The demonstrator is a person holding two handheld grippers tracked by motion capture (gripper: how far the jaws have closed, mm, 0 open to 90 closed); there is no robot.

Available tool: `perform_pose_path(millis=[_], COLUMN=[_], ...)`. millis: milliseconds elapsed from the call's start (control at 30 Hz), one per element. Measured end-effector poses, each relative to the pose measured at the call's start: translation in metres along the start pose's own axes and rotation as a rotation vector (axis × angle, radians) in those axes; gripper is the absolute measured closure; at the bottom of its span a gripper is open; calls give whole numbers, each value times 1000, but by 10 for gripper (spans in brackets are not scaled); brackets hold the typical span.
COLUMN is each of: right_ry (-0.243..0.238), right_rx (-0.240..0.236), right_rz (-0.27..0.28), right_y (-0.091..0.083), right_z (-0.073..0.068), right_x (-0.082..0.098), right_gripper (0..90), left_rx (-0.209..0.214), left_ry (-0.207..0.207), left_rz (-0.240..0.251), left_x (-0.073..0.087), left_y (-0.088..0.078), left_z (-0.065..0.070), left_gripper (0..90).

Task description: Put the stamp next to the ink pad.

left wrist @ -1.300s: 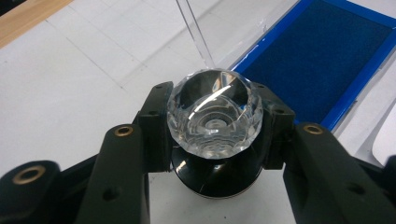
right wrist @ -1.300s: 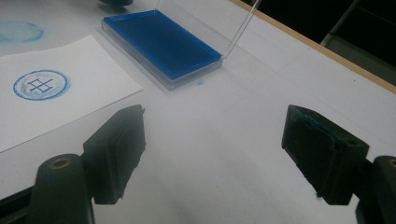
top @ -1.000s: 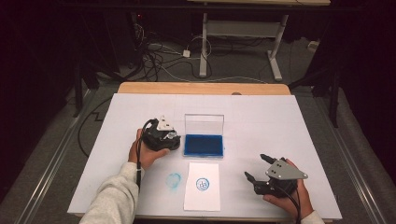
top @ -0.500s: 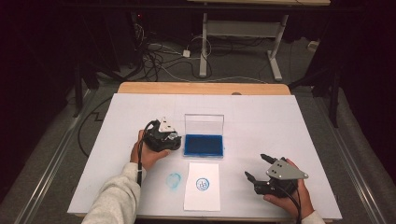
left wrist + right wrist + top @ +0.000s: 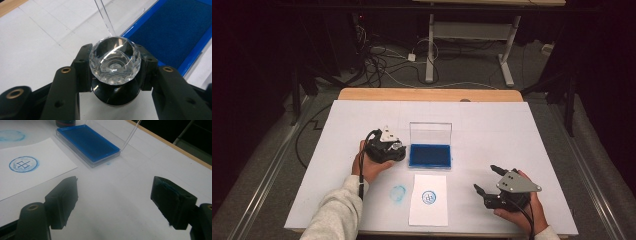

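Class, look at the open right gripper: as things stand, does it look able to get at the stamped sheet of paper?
Probably yes: the right gripper stands open beside the stamped paper, with bare table between them.

A white-topped table (image 5: 522,130) with a wooden far edge (image 5: 427,94) is standing on grey carpet (image 5: 272,150). Beyond it, a white desk frame (image 5: 472,37) is rising into darkness, tangled cables (image 5: 382,57) are lying on the floor, and the surroundings are sitting in deep shadow.
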State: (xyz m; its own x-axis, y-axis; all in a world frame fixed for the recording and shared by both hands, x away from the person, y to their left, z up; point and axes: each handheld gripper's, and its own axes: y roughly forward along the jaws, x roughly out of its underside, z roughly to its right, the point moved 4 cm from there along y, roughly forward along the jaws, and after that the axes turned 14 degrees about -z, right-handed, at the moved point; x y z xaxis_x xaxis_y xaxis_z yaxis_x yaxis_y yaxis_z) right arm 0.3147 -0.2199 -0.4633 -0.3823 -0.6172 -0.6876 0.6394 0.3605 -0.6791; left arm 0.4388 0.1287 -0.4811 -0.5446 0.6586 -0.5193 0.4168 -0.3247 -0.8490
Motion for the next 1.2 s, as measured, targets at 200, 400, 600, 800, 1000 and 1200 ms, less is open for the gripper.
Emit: perform_pose_path(millis=[200, 400, 600, 800, 1000, 1200], right_ry=[0, -1, -2, -7, -11, -12], right_rx=[-2, -7, -14, -16, -21, -27], right_rz=[-1, 0, 0, -2, 4, -3], right_y=[0, 0, 1, 1, 2, 4], right_z=[0, 0, -1, -2, -4, -6], right_x=[0, 0, 0, 0, -1, 0], right_gripper=[219, 219, 216, 216, 215, 214], left_rx=[-5, -24, -37, -45, -62, -95], left_ry=[7, 1, 1, 1, -4, -24], left_rz=[1, 0, 7, 27, 66, 109], left_x=[0, -1, -2, -3, -2, 0], left_y=[0, -1, -4, -9, -18, -25], left_z=[0, 0, 1, 1, 1, 2], left_gripper=[539, 526, 505, 479, 413, 287])
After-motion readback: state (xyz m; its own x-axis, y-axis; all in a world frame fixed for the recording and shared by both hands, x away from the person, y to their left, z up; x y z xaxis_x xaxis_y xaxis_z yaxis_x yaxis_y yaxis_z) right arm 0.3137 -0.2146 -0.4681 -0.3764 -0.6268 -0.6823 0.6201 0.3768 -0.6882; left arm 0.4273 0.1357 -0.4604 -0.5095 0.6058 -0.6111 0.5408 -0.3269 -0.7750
